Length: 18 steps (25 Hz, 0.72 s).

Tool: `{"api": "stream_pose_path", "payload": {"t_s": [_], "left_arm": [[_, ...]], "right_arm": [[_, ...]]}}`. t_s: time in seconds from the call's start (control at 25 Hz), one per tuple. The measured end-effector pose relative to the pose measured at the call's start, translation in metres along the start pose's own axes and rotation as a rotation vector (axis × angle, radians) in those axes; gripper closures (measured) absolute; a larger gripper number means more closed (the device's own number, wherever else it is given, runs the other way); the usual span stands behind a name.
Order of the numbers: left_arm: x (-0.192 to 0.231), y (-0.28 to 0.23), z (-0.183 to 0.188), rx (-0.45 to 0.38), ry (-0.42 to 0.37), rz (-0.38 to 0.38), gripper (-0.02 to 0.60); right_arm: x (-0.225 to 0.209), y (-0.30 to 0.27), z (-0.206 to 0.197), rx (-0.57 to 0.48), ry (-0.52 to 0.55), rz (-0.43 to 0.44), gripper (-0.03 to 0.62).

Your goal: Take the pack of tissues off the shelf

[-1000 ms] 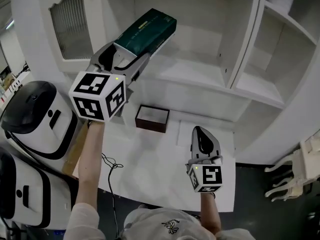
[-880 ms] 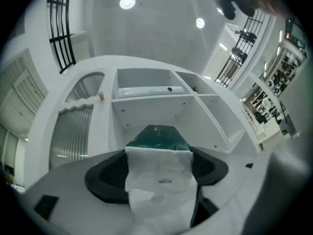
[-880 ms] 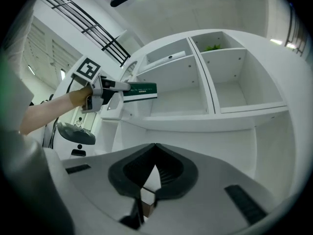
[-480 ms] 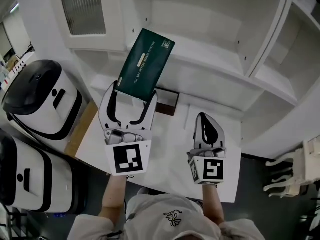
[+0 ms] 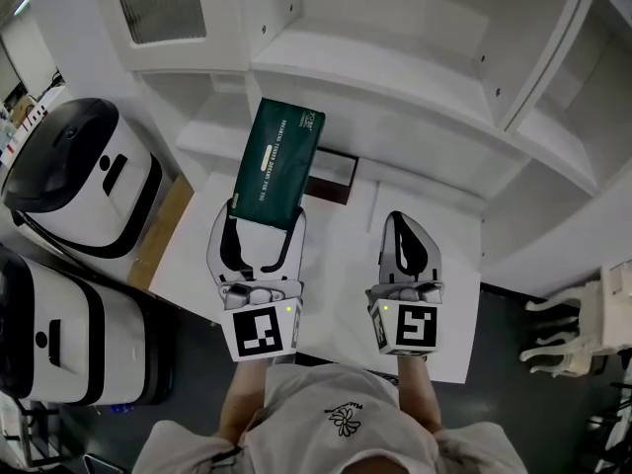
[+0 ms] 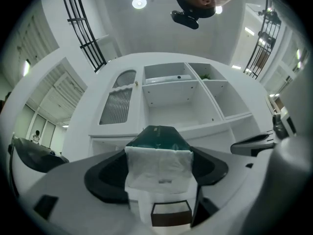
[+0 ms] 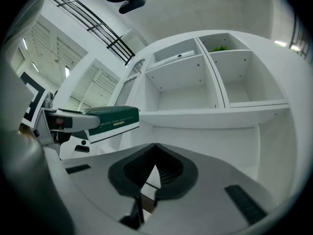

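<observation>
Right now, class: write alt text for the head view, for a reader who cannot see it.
Seen from above, the left gripper holds a dark green pack of tissues before a white shelf unit. The right gripper, shut and empty, hovers beside it over a white table.

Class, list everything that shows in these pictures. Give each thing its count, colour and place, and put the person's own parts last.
pack of tissues: one, dark green, off the shelf, held above the table
box: one, dark brown with a pale inside, on the table beyond the pack
table: one, white, in front of the shelf unit
shelf unit: one, white, open compartments, behind the table
cabinet door: one, white with a ribbed panel, at the unit's left
machines: two, white and black, left of the table
left claw: one, white and black, closed on the pack's near end
right claw: one, white and black, shut and empty, over the table's right side
</observation>
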<state>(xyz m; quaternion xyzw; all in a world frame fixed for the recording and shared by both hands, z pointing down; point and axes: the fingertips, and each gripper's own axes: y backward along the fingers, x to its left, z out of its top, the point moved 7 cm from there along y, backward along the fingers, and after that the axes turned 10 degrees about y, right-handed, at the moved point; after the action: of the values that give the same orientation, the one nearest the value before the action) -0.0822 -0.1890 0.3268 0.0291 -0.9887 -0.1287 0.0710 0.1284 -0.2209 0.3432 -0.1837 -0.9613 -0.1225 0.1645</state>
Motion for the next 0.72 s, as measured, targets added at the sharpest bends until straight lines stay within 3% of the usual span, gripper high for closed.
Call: {"api": "stream_pose_path", "payload": {"t_s": [0.72], "left_arm": [[0.000,0.000,0.001,-0.023,-0.050,0.004,0.206]], "right_arm": [[-0.011,0.003,-0.003,-0.004,-0.025,-0.027,0.591]]}}
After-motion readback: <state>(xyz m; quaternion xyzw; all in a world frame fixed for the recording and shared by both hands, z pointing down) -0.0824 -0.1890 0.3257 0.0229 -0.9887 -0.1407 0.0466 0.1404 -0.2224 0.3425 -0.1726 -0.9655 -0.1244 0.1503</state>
